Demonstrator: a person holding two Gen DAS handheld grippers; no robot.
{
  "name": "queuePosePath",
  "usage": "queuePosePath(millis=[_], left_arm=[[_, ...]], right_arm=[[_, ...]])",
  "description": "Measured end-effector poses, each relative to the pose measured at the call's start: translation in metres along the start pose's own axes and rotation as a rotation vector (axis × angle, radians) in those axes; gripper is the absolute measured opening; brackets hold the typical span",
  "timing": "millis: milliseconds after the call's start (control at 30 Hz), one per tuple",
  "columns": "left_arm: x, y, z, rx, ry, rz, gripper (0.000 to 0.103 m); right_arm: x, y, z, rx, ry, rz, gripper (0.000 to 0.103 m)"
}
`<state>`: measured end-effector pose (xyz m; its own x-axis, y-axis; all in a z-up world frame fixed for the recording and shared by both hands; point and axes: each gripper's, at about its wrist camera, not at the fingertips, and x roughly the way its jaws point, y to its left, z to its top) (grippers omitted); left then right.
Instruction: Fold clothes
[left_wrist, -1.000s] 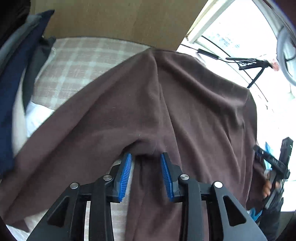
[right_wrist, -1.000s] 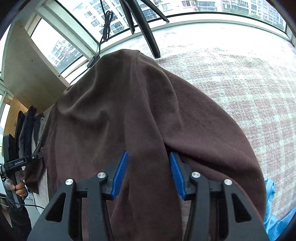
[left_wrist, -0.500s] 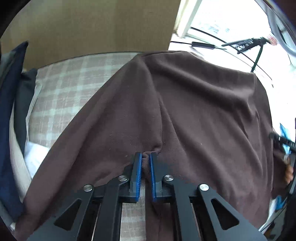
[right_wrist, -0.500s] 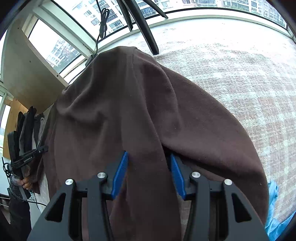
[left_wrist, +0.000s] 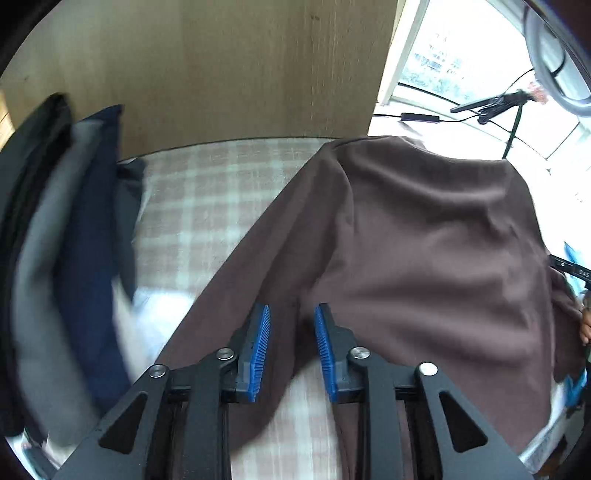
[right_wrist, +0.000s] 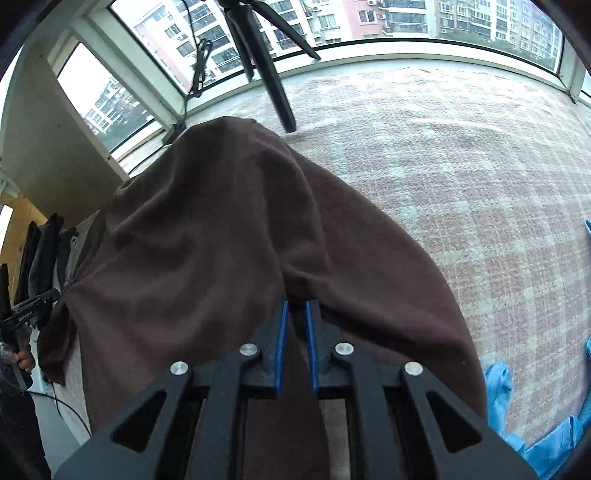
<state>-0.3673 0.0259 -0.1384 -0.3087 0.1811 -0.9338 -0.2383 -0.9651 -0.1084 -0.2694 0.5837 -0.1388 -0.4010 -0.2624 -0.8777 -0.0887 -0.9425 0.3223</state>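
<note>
A brown garment (left_wrist: 424, 258) is spread over a checked bedcover (left_wrist: 207, 206), draped ahead of both grippers and rising into a soft hump, its near edge hanging back toward the cameras. The left gripper (left_wrist: 291, 325) is seen with its blue pads apart, a ridge of brown cloth lying between them but not pinched. The right gripper (right_wrist: 295, 314) is seen with its pads drawn nearly together on a narrow fold of the same garment (right_wrist: 229, 236), so it is judged to be clamped on the cloth. The fabric is judged to be soft, limp and fairly thick, with a matte, slightly fleecy face: it sags in rounded folds instead of creasing sharply, so little slipping is expected against the ribbed pads, while some weight and drag across the bedcover are to be reckoned with. Nothing fragile is involved. A hold is best taken at the hem or a corner, just ahead of each gripper, where a single doubled edge can be gathered; a grip in the middle of the hump would only bunch the layers. To the left of the left gripper a stack of dark clothes (left_wrist: 88, 236) is seen, and pale blue cloth (right_wrist: 546, 443) lies right of the right gripper.
</note>
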Motion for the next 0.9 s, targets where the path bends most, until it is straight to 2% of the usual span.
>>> queuePosePath(millis=[67, 133, 233, 267, 300, 367, 467, 533, 600, 733, 900], left_arm=[[-0.021, -0.001, -0.017, 0.023, -0.001, -0.035, 0.024], [-0.042, 0.003, -0.046, 0.031, 0.009, -0.035, 0.024], [-0.072, 0.019, -0.091, -0.013, 0.033, -0.030, 0.024], [-0.080, 0.027, -0.107, -0.053, 0.050, -0.046, 0.025], [-0.083, 0.032, -0.124, -0.100, 0.069, -0.081, 0.025], [-0.076, 0.028, -0.157, -0.155, 0.128, -0.134, 0.026], [-0.050, -0.001, -0.200, -0.149, 0.223, -0.154, 0.026], [-0.033, -0.020, -0.213, -0.143, 0.255, -0.178, 0.026], [-0.022, -0.035, -0.221, -0.137, 0.276, -0.197, 0.028], [-0.010, -0.051, -0.224, -0.111, 0.297, -0.164, 0.028], [0.002, -0.067, -0.226, -0.094, 0.316, -0.176, 0.028]], right_arm=[[-0.025, 0.000, -0.015, -0.019, -0.002, 0.049, 0.012], [-0.054, -0.004, -0.035, -0.026, -0.007, 0.092, 0.012], [-0.100, -0.011, -0.072, -0.032, -0.015, 0.124, 0.014], [-0.115, -0.013, -0.084, -0.035, -0.017, 0.135, 0.024], [-0.131, -0.016, -0.097, -0.037, -0.020, 0.146, 0.040], [-0.157, -0.020, -0.124, -0.050, -0.019, 0.141, 0.051], [-0.144, -0.021, -0.173, -0.068, 0.055, 0.047, 0.051], [-0.134, -0.018, -0.190, -0.076, 0.082, 0.035, 0.051], [-0.125, -0.016, -0.201, -0.085, 0.097, 0.039, 0.051], [-0.108, -0.010, -0.224, -0.104, 0.128, 0.049, 0.051], [-0.090, -0.005, -0.248, -0.121, 0.160, 0.071, 0.051]])
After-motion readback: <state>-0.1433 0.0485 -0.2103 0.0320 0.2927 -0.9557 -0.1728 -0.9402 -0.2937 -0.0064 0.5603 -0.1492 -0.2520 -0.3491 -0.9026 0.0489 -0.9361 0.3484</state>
